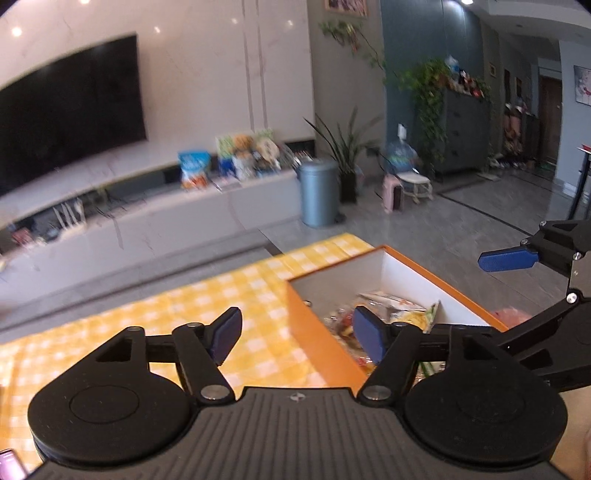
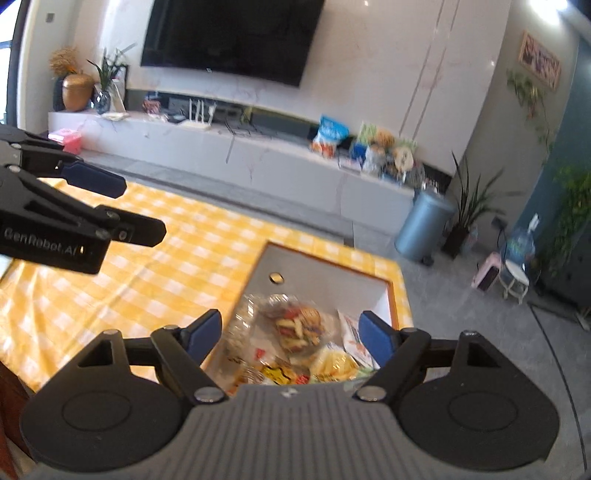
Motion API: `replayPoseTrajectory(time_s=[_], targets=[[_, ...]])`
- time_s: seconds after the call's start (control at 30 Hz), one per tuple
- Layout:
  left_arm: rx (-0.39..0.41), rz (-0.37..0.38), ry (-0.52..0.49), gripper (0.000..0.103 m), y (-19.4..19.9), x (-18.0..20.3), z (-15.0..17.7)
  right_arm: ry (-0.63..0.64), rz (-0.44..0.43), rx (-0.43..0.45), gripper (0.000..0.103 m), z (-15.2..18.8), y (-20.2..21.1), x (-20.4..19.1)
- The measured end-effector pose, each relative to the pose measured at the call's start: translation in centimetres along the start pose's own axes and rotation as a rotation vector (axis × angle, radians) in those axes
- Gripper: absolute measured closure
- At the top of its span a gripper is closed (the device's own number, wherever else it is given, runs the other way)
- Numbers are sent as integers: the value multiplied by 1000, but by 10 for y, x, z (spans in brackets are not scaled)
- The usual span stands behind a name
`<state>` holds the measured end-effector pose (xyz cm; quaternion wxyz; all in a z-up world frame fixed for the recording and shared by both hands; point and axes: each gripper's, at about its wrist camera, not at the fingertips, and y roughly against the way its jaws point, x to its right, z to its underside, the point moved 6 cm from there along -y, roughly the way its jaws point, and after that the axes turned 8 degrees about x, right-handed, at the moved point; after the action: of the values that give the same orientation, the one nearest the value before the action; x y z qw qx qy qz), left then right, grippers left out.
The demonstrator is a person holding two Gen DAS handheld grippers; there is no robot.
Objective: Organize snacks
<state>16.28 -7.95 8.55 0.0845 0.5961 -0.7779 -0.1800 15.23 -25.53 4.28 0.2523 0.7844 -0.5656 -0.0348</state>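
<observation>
Living room behind a checked table

A yellow-checked tablecloth (image 2: 147, 266) covers the near table. Far across the grey floor, a dark TV (image 2: 232, 33) hangs on a pale wall above a long white console (image 2: 258, 155). A gold vase (image 2: 75, 90) stands at the console's left end, and a blue bin (image 1: 318, 192) on the floor at its right end. Right of the bin are a potted plant (image 1: 345, 147), a pink stool (image 1: 392, 192) and a white stool (image 1: 415, 184). Further right, ivy (image 1: 428, 96) trails down a grey cabinet (image 1: 463, 129).
</observation>
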Motion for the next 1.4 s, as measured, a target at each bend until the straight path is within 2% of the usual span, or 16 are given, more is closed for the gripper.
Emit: replayPoseTrajectory(time_s=[0.1,0.17,0.27,0.33,0.43,0.57,0.67,0.93,1.2,1.4], targets=[[34,-61,-8,18,18,-5,6,-7,-15,37,23,-7,13,-18],[52,-97,-6,12,28,-8,11,0,-14,59,23,-9,22,-30],[75,-143,5,12,38,-14,20,3,27,89,22,-8,32,-41],[92,-172,19,12,40,-16,26,-18,70,106,9,-3,37,-43],[96,-205,54,10,44,-20,38,-110,117,113,9,9,44,-41],[51,-181,91,9,38,-23,54,-262,145,84,8,34,46,-34],[18,-172,87,9,32,-20,63,-314,161,52,8,49,43,-32],[-33,-147,49,9,18,-3,81,-278,305,63,8,69,41,-16],[-111,-99,37,9,-5,16,103,-264,309,-17,8,103,22,-12],[-160,-83,34,9,-17,20,114,-322,304,-55,8,118,10,-4]])
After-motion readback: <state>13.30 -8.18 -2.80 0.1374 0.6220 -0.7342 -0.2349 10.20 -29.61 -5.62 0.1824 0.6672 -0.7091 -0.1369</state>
